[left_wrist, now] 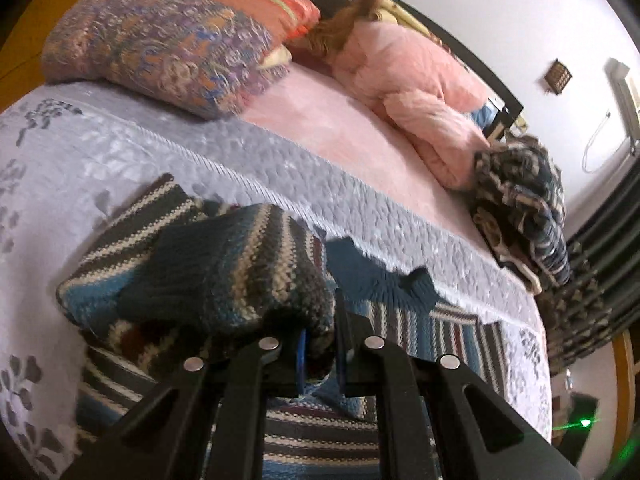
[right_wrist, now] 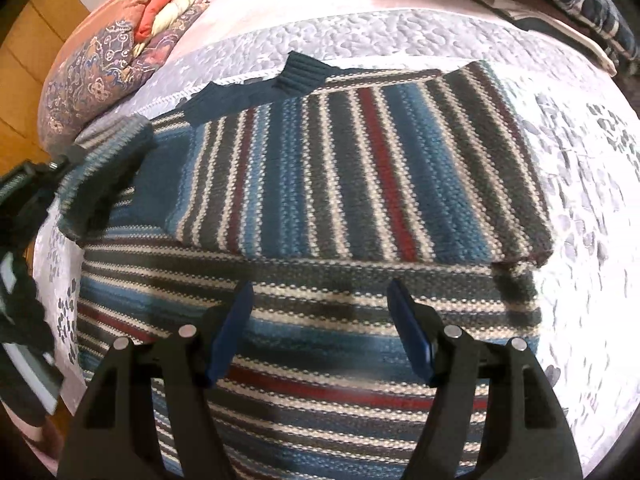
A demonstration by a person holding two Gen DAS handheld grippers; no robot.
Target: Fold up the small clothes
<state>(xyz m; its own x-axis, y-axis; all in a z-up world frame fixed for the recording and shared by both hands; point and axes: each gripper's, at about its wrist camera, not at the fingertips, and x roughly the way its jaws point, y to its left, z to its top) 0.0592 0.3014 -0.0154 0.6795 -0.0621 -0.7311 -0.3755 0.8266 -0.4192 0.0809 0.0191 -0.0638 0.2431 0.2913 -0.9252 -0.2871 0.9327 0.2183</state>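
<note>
Since the striped sweater [right_wrist: 360, 168] is a thick, chunky knit, I judge it soft, floppy and fairly heavy for its size, so it should drape and sag from any single pinch but not slip much between the pads. It lies on the grey quilted bedspread [left_wrist: 120, 148], with one side already turned over the body into a flat rectangular panel and the dark teal ribbed collar [right_wrist: 300, 74] poking out at the sweater's far edge. My left gripper [left_wrist: 320, 354] is clenched on a bunched sleeve or side edge, lifted off the sweater's body; the knit bulges above the jaws. My right gripper [right_wrist: 320, 332] is released, its blue pads [right_wrist: 234, 332] spread wide and hovering just over the sweater's near striped part, gripping nothing. I would take hold at a doubled edge or hem, where the knit is firmest, not mid-panel where it stretches. A patterned pillow [left_wrist: 160, 48] and a pink fleecy bundle [left_wrist: 412, 84] sit well beyond the sweater
</note>
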